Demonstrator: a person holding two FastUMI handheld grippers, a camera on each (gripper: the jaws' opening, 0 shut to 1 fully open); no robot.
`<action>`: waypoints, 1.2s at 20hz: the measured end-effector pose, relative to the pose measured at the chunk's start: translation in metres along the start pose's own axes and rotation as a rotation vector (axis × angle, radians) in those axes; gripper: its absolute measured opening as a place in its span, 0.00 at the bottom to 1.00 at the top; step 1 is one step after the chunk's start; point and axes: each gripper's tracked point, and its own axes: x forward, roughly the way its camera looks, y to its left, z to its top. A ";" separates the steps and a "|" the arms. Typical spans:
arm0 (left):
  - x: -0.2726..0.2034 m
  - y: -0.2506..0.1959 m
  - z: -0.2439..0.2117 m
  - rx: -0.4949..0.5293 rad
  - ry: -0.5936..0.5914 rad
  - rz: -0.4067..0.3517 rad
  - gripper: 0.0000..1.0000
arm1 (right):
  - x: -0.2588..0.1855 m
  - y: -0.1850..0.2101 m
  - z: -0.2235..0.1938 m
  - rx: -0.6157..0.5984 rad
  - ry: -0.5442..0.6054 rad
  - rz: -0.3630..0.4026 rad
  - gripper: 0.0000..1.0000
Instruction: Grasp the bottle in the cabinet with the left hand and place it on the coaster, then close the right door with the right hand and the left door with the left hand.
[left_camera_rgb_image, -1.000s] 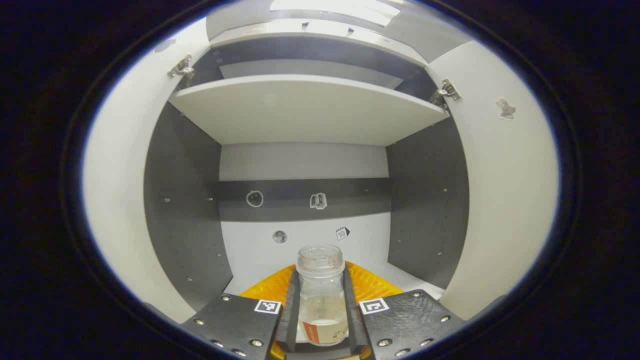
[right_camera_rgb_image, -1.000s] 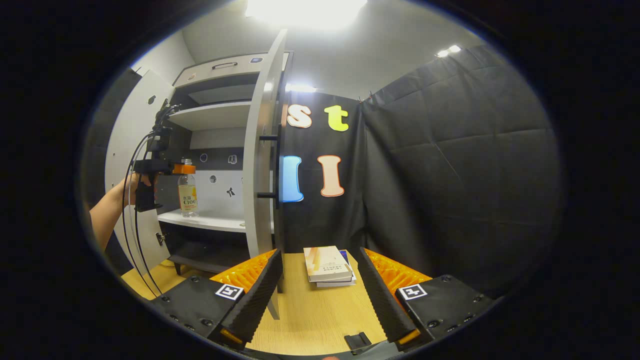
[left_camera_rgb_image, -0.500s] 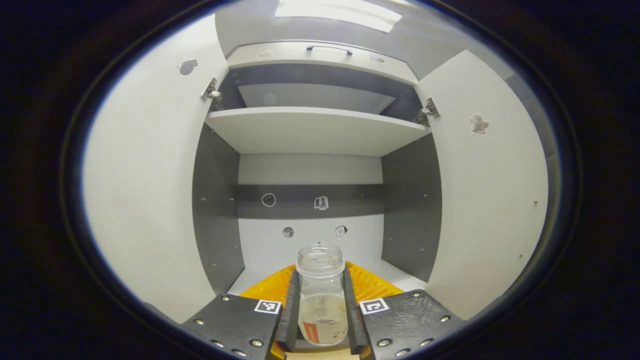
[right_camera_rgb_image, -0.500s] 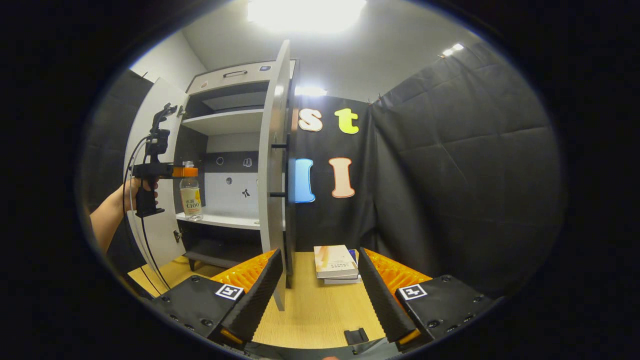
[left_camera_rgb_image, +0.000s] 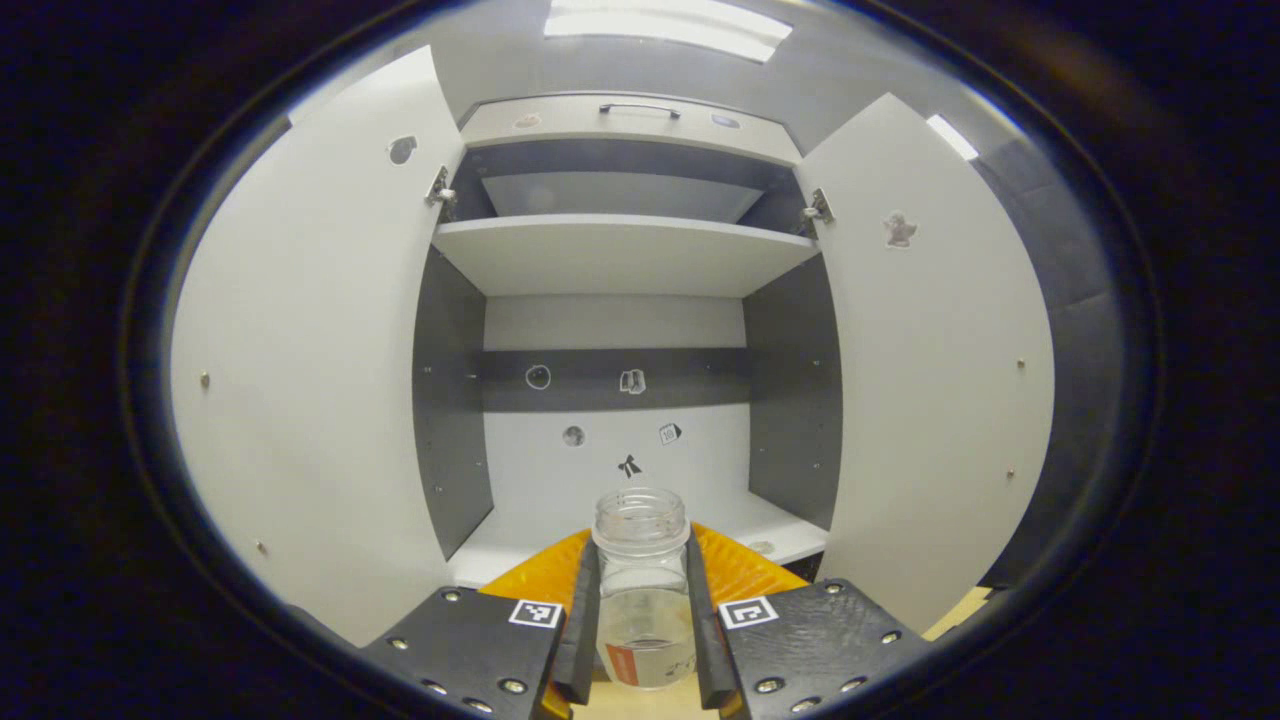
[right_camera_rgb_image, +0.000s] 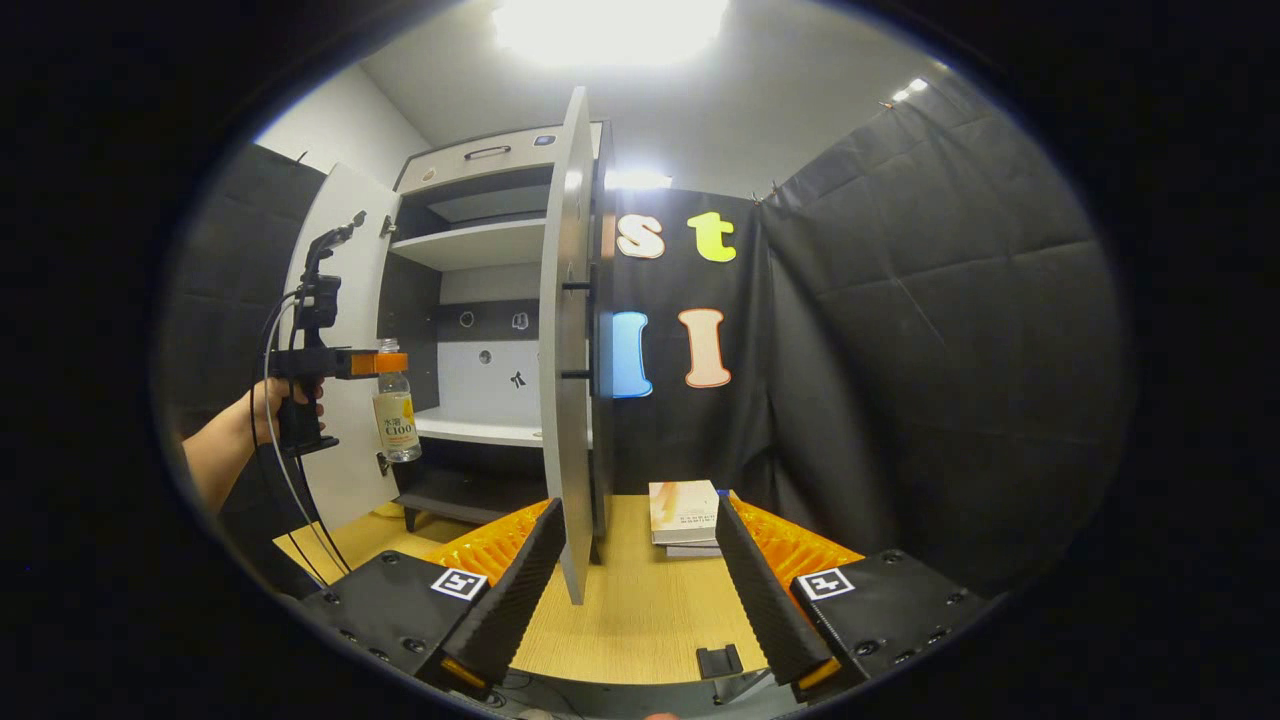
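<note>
Left hand-held gripper (left_camera_rgb_image: 641, 610): clamped on the bottle's neck, one finger pressing each side; in the right gripper view it sits at far left, held by a hand (right_camera_rgb_image: 268, 402) on its pistol grip, cables trailing down.
Bottle (left_camera_rgb_image: 642, 585): clear plastic, no cap on, a little pale liquid inside, yellow label; upright, lifted clear of the cabinet's lower shelf and hanging in front of the opening, near the left door.
Cabinet (left_camera_rgb_image: 620, 255): white shelves, grey side walls, small stickers on the back panel; a handled drawer front on top.
Left door (left_camera_rgb_image: 310, 360): swung wide open.
Right door (right_camera_rgb_image: 568, 350): also open, seen edge-on in the right gripper view, its black bar handle on the outer face.
Right hand-held gripper (right_camera_rgb_image: 640, 580): fingers spread wide with nothing between them, low over the bench.
Bench (right_camera_rgb_image: 640, 620): light wood.
Books (right_camera_rgb_image: 684, 515): a small stack lying flat on the bench, right of the right door, near the black cloth wall.
</note>
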 end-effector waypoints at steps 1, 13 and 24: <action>-0.006 -0.002 -0.005 -0.007 0.003 0.000 0.42 | -0.002 0.000 -0.001 0.001 -0.002 0.006 0.96; -0.041 -0.006 -0.076 -0.066 0.024 0.010 0.43 | -0.004 -0.001 -0.011 0.011 0.000 0.023 0.97; -0.063 -0.011 -0.156 -0.093 0.052 0.023 0.42 | -0.009 0.006 -0.017 -0.012 0.004 0.039 0.97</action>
